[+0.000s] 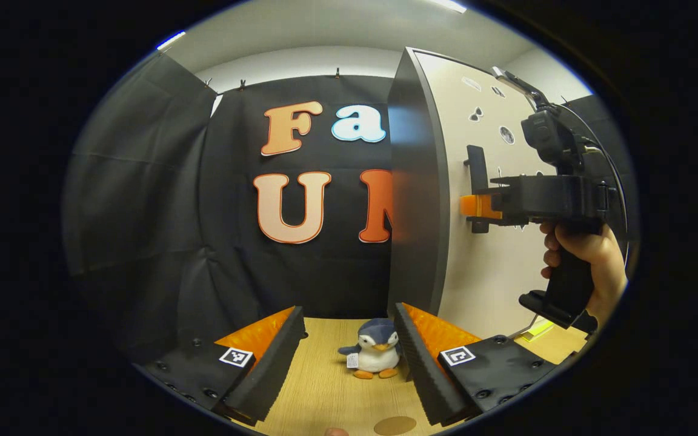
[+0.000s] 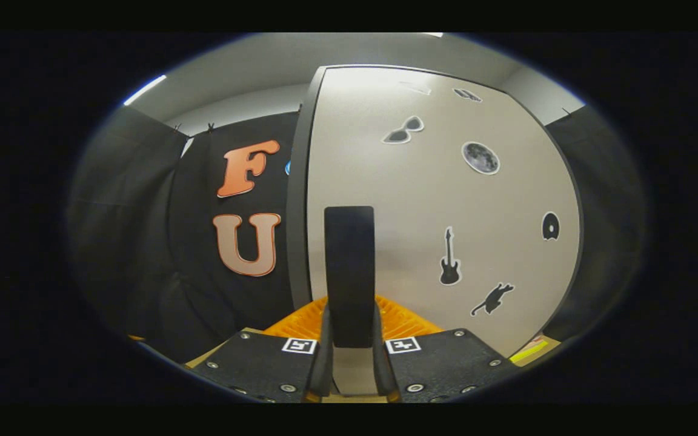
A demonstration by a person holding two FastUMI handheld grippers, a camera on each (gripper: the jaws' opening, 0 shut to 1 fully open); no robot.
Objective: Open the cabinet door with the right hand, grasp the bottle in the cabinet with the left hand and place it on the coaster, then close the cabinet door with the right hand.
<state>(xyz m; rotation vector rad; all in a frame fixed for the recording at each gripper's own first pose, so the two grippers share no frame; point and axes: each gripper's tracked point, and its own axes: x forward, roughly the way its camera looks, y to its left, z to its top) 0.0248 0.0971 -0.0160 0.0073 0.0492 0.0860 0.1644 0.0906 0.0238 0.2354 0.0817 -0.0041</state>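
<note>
A tall cabinet (image 1: 417,181) with a dark side panel stands on the wooden table. Its white door (image 2: 446,200) carries black stickers and a black vertical handle (image 2: 349,266). The door hides the cabinet's inside. My right gripper (image 2: 350,315) is shut on that handle, one finger pressing each side. In the left gripper view a hand (image 1: 591,260) holds that right gripper (image 1: 476,206) level at the handle. My left gripper (image 1: 348,315) hangs open over the table, left of the cabinet, with nothing between its fingers. A round brown coaster (image 1: 394,425) lies on the table near it.
A small plush penguin (image 1: 374,356) sits on the wooden table (image 1: 325,387) beyond my left fingers, close to the cabinet's corner. A yellow-green flat object (image 1: 537,328) lies at the foot of the door. Black cloth walls close off the back and left.
</note>
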